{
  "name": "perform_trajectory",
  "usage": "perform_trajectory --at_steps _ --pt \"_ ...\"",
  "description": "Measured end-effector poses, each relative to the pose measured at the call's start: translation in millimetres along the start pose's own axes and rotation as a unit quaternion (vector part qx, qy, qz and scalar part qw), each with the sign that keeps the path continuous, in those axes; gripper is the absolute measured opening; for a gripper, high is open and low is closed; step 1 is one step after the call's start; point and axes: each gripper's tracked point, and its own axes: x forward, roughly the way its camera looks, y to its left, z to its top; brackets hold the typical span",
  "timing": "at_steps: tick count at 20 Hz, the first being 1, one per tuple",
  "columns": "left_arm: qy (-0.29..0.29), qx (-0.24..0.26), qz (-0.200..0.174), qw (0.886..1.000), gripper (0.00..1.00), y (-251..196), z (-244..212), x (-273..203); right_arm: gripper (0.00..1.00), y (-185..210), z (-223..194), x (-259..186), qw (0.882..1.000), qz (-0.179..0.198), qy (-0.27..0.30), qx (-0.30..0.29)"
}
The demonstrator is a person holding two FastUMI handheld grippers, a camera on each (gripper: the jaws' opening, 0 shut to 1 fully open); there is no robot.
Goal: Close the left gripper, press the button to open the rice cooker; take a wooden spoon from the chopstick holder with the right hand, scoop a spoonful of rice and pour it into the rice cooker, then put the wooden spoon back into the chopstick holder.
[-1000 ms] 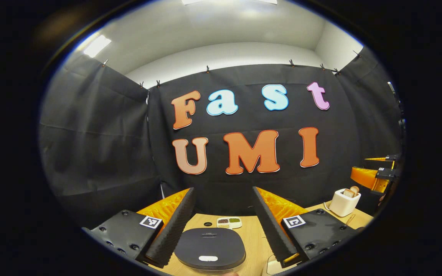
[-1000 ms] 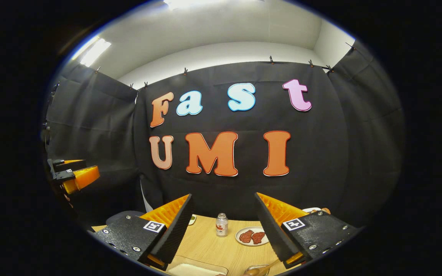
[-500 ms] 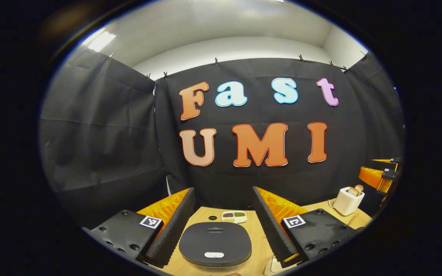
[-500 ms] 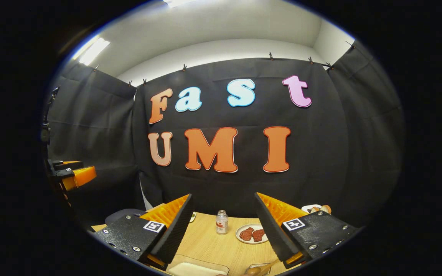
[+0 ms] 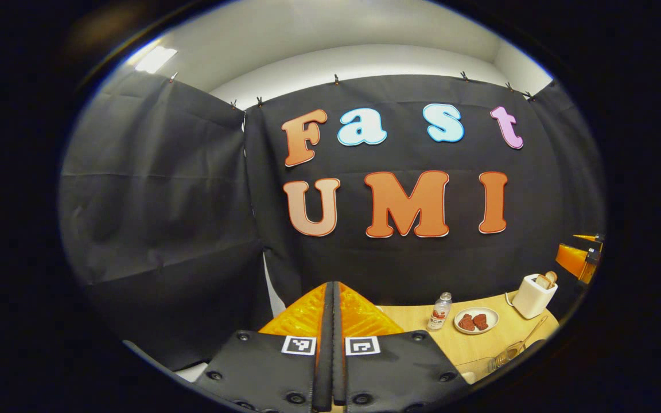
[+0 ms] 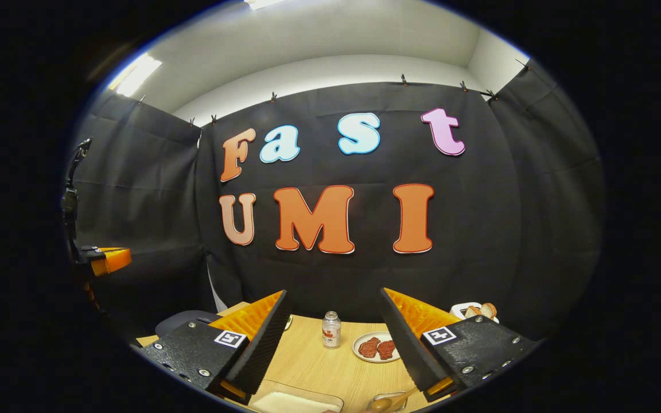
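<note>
My left gripper (image 5: 332,287) is shut with nothing between its fingers, which meet in the lower middle of the left gripper view and hide whatever lies straight ahead. In the right gripper view the rice cooker's dark lid (image 6: 184,321) shows at the lower left, behind my left finger. My right gripper (image 6: 334,292) is open and empty above the wooden table (image 6: 313,361). A clear tray of white rice (image 6: 296,402) lies just below it. The wooden spoon (image 6: 391,401) rests in the chopstick holder (image 5: 505,355) at the lower right. My left gripper (image 6: 104,261) hangs far left.
A small bottle (image 6: 331,330) and a plate of red meat (image 6: 373,347) stand mid-table. A white toaster with bread (image 5: 534,294) sits at the far right, near my right gripper (image 5: 580,255). Black cloth walls close in the table at the back and sides.
My left gripper's fingers have closed together and now cover the rice cooker lid that showed between them. Its view has shifted, so the bottle and plate show. The right gripper has barely moved.
</note>
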Motion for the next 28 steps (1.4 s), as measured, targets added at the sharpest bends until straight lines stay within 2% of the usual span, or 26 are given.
perform_trajectory --at_steps 2,6,10,13,17,18,19,20,23,25,26,28 --pt "0.037 -0.018 -0.009 0.999 0.06 -2.8 -17.4 7.3 0.96 -0.6 -2.0 0.7 1.0 -0.001 0.001 -0.001" --pt "0.112 -0.017 -0.006 0.993 0.06 7.2 -52.1 21.0 0.96 -0.3 -4.1 2.5 1.0 -0.005 0.005 -0.005" --pt "0.188 -0.049 -0.018 0.981 0.06 9.5 -86.3 34.2 0.96 -2.9 -8.2 4.3 1.0 -0.011 0.009 -0.007" --pt "0.247 -0.084 -0.039 0.965 0.06 8.0 -112.8 41.2 0.96 -4.9 -11.2 5.8 1.0 -0.016 0.012 -0.009" --pt "0.312 -0.097 -0.051 0.944 0.06 17.6 -146.3 51.4 0.96 -14.9 -14.0 3.5 0.999 -0.029 0.012 -0.018" --pt "0.328 -0.109 -0.054 0.937 0.06 17.2 -153.6 53.4 1.0 -21.0 -15.1 2.5 0.999 -0.035 0.014 -0.018" --pt "0.349 -0.122 -0.057 0.927 0.09 15.9 -163.4 53.8 0.96 -27.1 -16.3 2.0 0.999 -0.042 0.017 -0.017" --pt "0.368 -0.136 -0.059 0.918 0.05 14.9 -169.8 52.4 0.96 -32.0 -19.1 0.7 0.999 -0.047 0.022 -0.014" --pt "0.422 -0.166 -0.067 0.889 0.06 10.8 -195.1 44.9 0.96 -45.0 -27.8 -1.9 0.997 -0.064 0.033 -0.005" --pt "0.445 -0.179 -0.074 0.874 0.06 4.8 -206.2 39.4 0.96 -51.7 -31.8 -2.0 0.997 -0.073 0.039 -0.001" --pt "0.453 -0.189 -0.078 0.868 0.06 1.7 -209.9 38.4 1.0 -53.7 -33.5 -3.5 0.996 -0.076 0.041 0.0" --pt "0.468 -0.192 -0.08 0.859 0.06 -2.6 -223.7 36.1 0.96 -54.5 -38.0 -3.5 0.996 -0.078 0.046 0.003"
